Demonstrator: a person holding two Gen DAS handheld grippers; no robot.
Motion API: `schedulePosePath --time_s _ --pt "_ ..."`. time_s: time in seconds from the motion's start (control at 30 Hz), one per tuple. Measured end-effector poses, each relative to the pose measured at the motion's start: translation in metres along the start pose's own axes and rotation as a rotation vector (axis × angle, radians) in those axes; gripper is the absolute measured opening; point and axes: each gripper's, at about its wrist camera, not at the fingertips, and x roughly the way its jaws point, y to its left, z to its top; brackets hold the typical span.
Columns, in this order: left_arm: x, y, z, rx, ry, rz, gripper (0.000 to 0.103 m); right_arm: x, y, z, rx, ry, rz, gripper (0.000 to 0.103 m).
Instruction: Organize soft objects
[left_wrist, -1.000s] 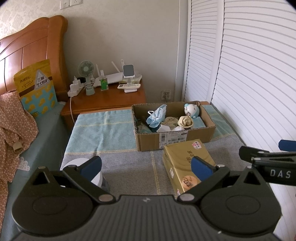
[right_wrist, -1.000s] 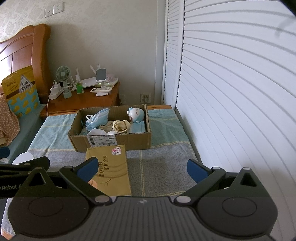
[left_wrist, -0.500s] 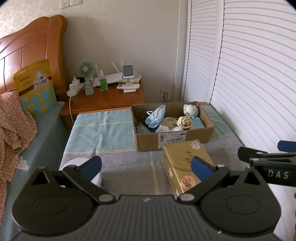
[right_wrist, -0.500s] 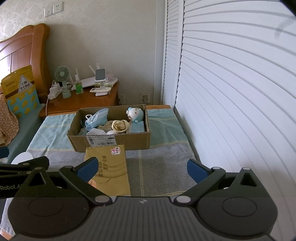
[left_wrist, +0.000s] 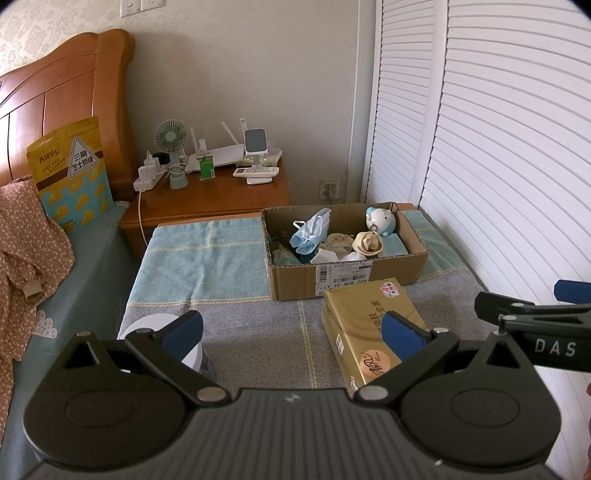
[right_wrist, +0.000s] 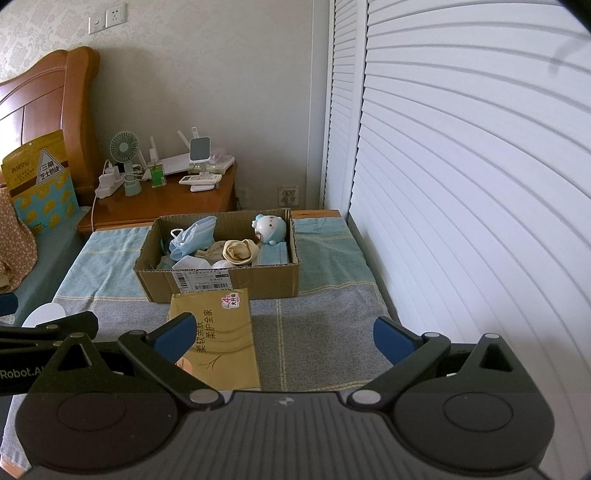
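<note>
An open cardboard box (left_wrist: 343, 277) (right_wrist: 218, 278) stands on the blanket-covered surface. Inside lie a blue face mask (left_wrist: 310, 232) (right_wrist: 192, 236), a cream rolled cloth (left_wrist: 367, 243) (right_wrist: 240, 251), a pale blue plush toy (left_wrist: 380, 219) (right_wrist: 271, 229) and other small fabric pieces. A gold tissue pack (left_wrist: 369, 325) (right_wrist: 218, 336) lies in front of the box. My left gripper (left_wrist: 291, 332) hangs open above the near blanket, holding nothing. My right gripper (right_wrist: 284, 336) is open too, beside the tissue pack, and holds nothing.
A white roll (left_wrist: 162, 332) sits at the near left. A wooden nightstand (left_wrist: 207, 199) with a fan, router and remote stands behind. White louvred doors (right_wrist: 461, 184) run along the right. A bed with a floral garment (left_wrist: 22, 240) and a yellow bag (left_wrist: 70, 173) lies left.
Both views have drawn back slightly, so the box and tissue pack sit a little farther away. Both grippers stay open.
</note>
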Motion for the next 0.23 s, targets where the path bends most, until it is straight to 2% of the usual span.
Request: schedulePosePath --time_s 0.23 --pt "0.0001 -0.0016 -0.0006 0.0 -0.001 -0.005 0.102 -0.0006 -0.0002 -0.0003 0.0 0.001 -0.004 0.103"
